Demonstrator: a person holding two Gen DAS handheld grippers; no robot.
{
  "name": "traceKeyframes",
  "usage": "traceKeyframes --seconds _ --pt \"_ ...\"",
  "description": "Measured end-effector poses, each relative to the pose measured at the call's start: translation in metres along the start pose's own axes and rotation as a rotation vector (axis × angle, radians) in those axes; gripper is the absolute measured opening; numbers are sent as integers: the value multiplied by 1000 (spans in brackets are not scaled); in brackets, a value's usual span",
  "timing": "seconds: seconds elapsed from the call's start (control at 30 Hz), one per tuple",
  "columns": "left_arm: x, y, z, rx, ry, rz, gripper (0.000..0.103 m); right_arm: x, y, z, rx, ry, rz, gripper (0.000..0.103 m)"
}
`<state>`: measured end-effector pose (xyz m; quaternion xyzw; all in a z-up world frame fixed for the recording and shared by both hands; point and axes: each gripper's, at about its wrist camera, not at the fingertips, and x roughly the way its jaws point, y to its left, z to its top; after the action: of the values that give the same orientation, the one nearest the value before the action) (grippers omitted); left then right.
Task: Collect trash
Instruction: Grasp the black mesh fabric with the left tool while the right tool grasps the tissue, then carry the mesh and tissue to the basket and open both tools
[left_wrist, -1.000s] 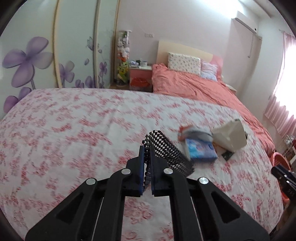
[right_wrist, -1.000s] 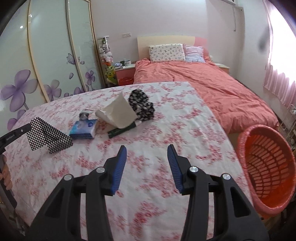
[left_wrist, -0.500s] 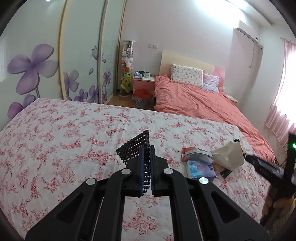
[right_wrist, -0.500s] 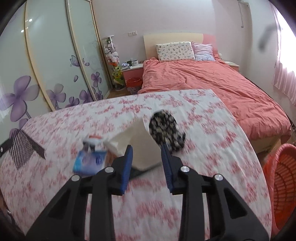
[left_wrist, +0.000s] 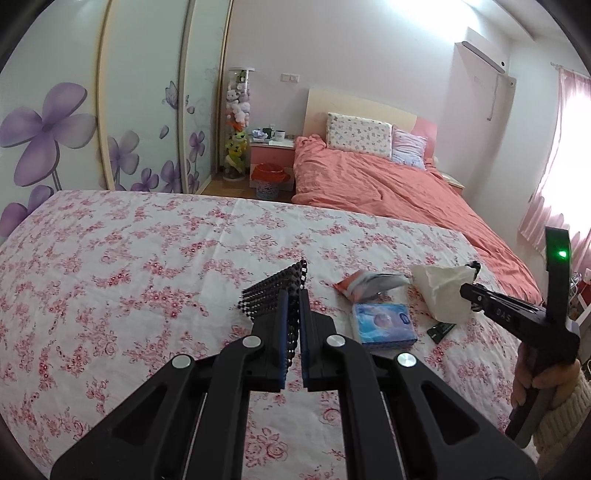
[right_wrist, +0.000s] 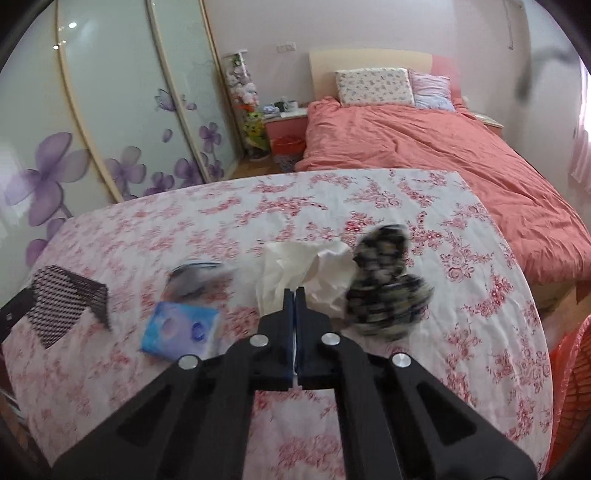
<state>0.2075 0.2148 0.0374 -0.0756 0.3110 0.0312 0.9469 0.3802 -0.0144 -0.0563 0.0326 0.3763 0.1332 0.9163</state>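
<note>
Since a second ago the right gripper (right_wrist: 294, 295) swung over and clamped onto the crumpled tissue (right_wrist: 295, 269) mid-bed; left gripper (left_wrist: 291, 299) stays pinching the checkered bag (left_wrist: 271, 295).

Two handheld grippers, both matt black plastic: left gripper (left_wrist: 291, 314) with blue pads lining its two narrow fingers, broad angular arms with cut-out slots, and four round silver screw heads across the linkage. Same build on the right gripper (right_wrist: 294, 312), blue-lined fingers and four silver screws; seen from the side in the left wrist view, with pale lettering along its black body and an upright black fin carrying a lit green lamp. Right hand (left_wrist: 535, 380) in a cream, fluffy knitted sleeve (left_wrist: 565, 417)
</note>
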Motion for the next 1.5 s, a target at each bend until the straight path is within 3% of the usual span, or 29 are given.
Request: traceKeyframes --seconds 0.17,0.43,0.9,1.5 --pt "-8 -11 -3 11 -3 -14 5 -33 1 -6 29 -49 52 2" --pt "-25 -32 -6 38 -20 -58 5 -93 -8 -17 37 -130 41 2" --pt "-47 -113 -19 136 -21 -219 5 -170 -59 -62 95 -221 -74 2" --pt "-41 -269 -46 266 38 -527 5 -248 -154 -107 203 -348 -316 2"
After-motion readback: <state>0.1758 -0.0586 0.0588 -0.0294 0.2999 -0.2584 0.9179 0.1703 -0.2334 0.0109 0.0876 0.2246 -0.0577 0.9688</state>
